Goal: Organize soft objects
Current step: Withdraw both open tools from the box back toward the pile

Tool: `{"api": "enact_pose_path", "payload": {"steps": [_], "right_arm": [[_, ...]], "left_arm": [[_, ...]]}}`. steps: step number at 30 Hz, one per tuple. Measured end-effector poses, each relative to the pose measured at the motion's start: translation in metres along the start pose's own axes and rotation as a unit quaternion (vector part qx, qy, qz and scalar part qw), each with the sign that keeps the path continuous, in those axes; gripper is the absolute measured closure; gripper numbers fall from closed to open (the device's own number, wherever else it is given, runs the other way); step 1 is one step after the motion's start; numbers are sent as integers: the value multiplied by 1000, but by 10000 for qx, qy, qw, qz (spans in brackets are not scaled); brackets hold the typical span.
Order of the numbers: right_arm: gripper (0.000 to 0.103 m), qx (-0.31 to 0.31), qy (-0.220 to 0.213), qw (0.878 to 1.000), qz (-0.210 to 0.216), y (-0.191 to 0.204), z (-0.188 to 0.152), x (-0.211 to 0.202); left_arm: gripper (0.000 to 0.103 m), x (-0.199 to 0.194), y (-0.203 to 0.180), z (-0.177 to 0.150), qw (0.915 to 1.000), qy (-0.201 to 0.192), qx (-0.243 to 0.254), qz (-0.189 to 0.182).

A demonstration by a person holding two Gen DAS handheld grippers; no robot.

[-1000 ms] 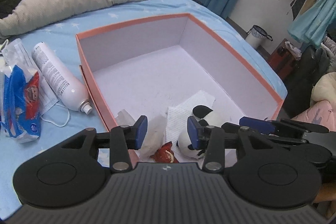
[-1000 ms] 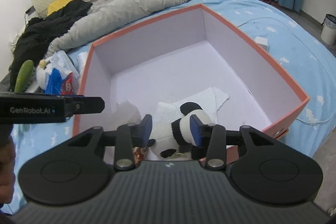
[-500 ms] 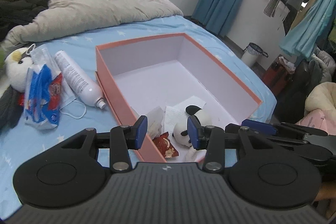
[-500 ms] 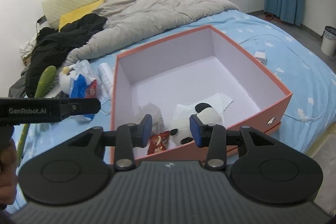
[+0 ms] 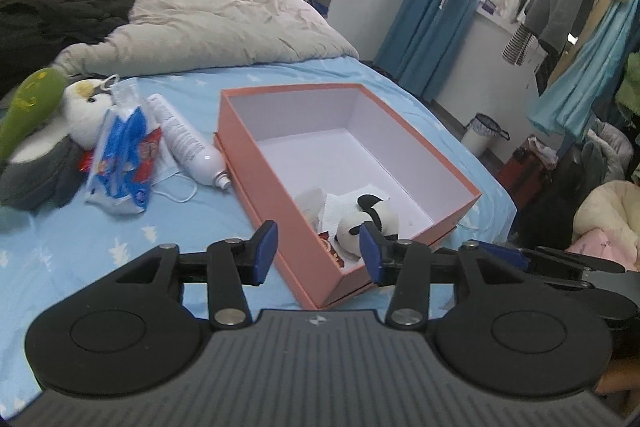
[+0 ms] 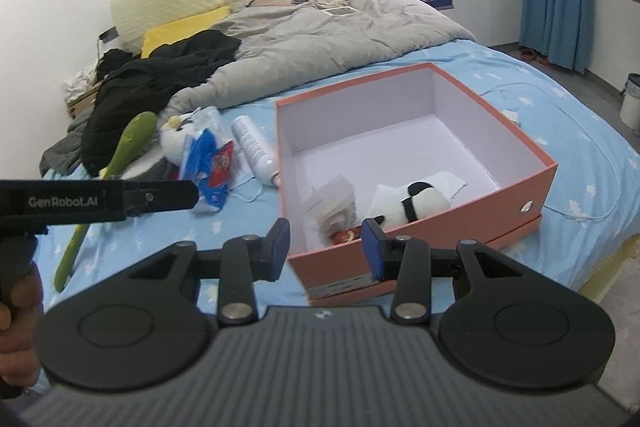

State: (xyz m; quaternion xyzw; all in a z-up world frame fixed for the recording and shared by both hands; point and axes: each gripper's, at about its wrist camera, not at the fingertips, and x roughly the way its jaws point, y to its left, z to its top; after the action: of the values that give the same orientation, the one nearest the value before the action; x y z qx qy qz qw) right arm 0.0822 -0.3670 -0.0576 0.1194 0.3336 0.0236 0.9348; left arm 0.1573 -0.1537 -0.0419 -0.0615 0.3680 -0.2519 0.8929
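Black-and-white panda plush toy [image 5: 370, 223] in salmon-pink cardboard box [image 5: 256, 163], centre frame
Left gripper [image 5: 318, 251] and right gripper [image 6: 326, 247]: fingers spread, empty, lower frame; white penguin plush [image 5: 86, 107] at left

Left gripper [image 5: 318, 247] jaws apart, right gripper [image 6: 325, 247] likewise, both empty

Matt orange cardboard box [image 5: 404, 147] with smooth white lining holds a fuzzy plush panda [image 5: 366, 223]; beside the box, glossy white plastic bottle [image 5: 188, 143], crinkly shiny packet [image 5: 120, 167], soft cotton sheet [image 5: 80, 247].
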Motion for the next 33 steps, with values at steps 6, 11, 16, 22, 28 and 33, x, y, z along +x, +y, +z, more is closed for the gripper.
{"api": "enact_pose_path", "payload": {"steps": [6,11,16,22,28,33], "right_arm": [[60,-193,-70,9997,117,22,-10,-14],[60,-223,-158,9992,283,37,-20,-21],[60,-293,-150,9985,429,49,-29,-24],[60,-466,-107,9974,533,61,-39,-23],[60,-672,-71,9957,631,77,-53,-21],[60,-813,-67,9943,694,90,-66,-17]], "left_arm": [[49,-30,17,-17,9997,-136,-179,116],[49,-52,30,-29,9990,-223,-306,253],[49,-67,37,-39,9977,-328,-397,443],[49,-76,45,-55,9962,-368,-513,603],[49,-87,60,-76,9941,-420,-626,775],[49,-99,78,-92,9915,-445,-785,933]]}}
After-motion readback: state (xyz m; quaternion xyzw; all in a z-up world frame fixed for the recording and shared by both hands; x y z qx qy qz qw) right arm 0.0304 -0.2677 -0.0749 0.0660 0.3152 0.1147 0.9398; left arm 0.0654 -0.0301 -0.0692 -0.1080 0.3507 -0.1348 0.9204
